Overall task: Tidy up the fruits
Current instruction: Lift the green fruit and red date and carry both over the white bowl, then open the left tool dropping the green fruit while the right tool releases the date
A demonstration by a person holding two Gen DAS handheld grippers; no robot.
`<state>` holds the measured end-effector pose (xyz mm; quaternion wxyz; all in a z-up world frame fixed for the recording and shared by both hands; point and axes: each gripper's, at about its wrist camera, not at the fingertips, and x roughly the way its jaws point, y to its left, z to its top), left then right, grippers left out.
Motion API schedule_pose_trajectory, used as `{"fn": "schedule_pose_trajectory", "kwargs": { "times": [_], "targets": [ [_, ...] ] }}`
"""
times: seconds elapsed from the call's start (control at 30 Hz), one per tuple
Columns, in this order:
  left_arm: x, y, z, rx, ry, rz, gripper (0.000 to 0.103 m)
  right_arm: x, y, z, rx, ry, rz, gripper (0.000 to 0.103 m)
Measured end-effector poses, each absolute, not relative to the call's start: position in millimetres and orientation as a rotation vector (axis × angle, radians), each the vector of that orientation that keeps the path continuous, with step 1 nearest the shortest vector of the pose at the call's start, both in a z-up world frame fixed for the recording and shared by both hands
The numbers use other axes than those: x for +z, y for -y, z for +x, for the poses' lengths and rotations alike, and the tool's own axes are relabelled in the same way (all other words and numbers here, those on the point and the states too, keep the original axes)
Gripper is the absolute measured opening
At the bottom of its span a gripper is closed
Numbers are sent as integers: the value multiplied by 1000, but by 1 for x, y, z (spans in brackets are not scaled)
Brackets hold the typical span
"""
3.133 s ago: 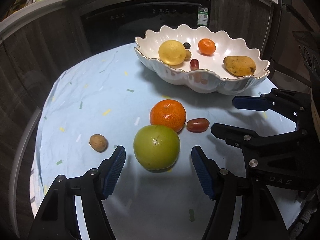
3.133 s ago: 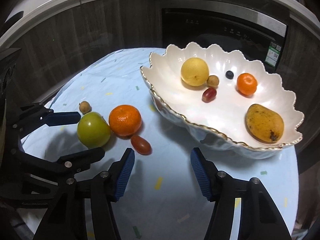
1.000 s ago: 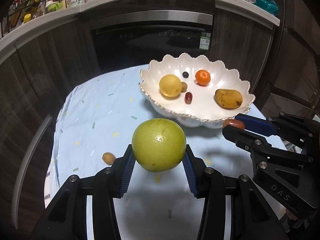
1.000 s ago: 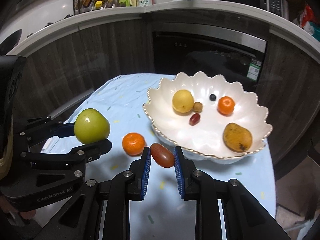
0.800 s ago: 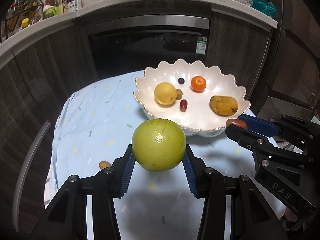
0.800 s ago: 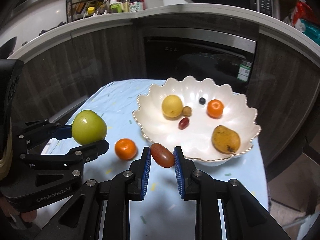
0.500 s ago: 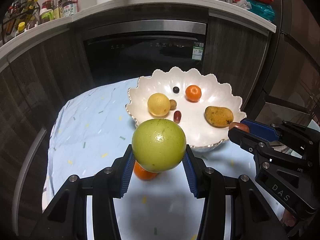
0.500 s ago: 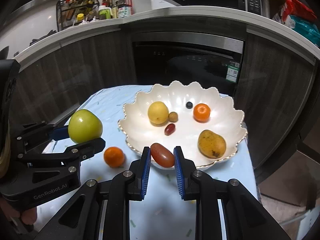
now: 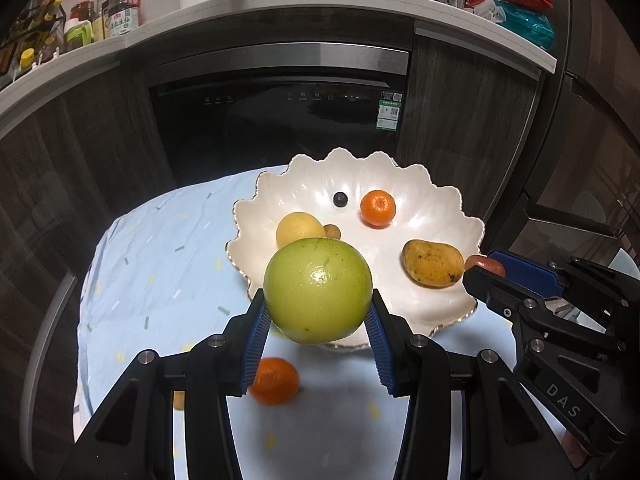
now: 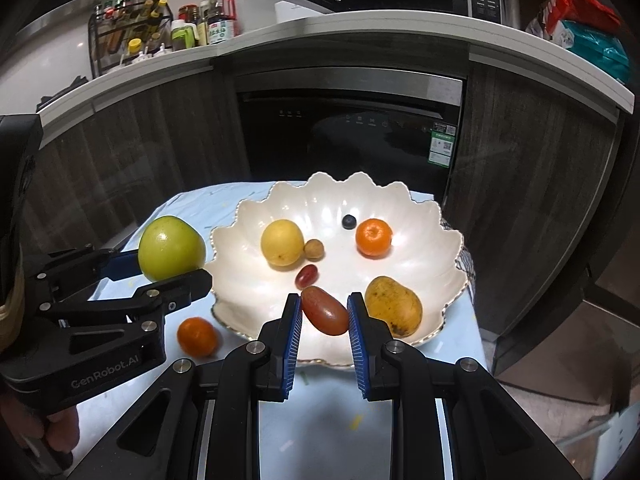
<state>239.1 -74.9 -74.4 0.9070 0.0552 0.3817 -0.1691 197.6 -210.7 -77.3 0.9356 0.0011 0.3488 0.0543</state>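
My left gripper (image 9: 318, 320) is shut on a large green fruit (image 9: 318, 290) and holds it in the air over the near left rim of the white scalloped bowl (image 9: 444, 204). My right gripper (image 10: 324, 320) is shut on a small oblong red fruit (image 10: 325, 310), raised above the bowl's (image 10: 248, 292) near rim. The bowl holds a yellow fruit (image 10: 282, 242), a mango (image 10: 394, 310), a mandarin (image 10: 373, 237), a red grape (image 10: 307, 275), a brown longan (image 10: 314, 249) and a blueberry (image 10: 349, 221). An orange (image 9: 274, 380) lies on the cloth below my left gripper.
The round table has a light blue cloth (image 9: 160, 248). A small brown fruit (image 9: 178, 400) lies on it, half hidden behind my left finger. A dark oven front (image 9: 280, 120) and wood cabinets stand behind the table. The counter above carries bottles (image 10: 168, 28).
Both grippers have lifted their fruits higher and moved forward toward the bowl. The green fruit now overlaps the bowl's near rim; the red fruit is over the bowl's near edge.
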Motion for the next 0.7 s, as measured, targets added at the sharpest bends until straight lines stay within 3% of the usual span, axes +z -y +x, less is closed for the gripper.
{"fn": "schedule_pose_trajectory", "kwargs": {
  "times": [0.7],
  "targets": [
    [-94,91,268,-365,-844,131,46,-95,223,223,94,-755,27,25]
  ]
}}
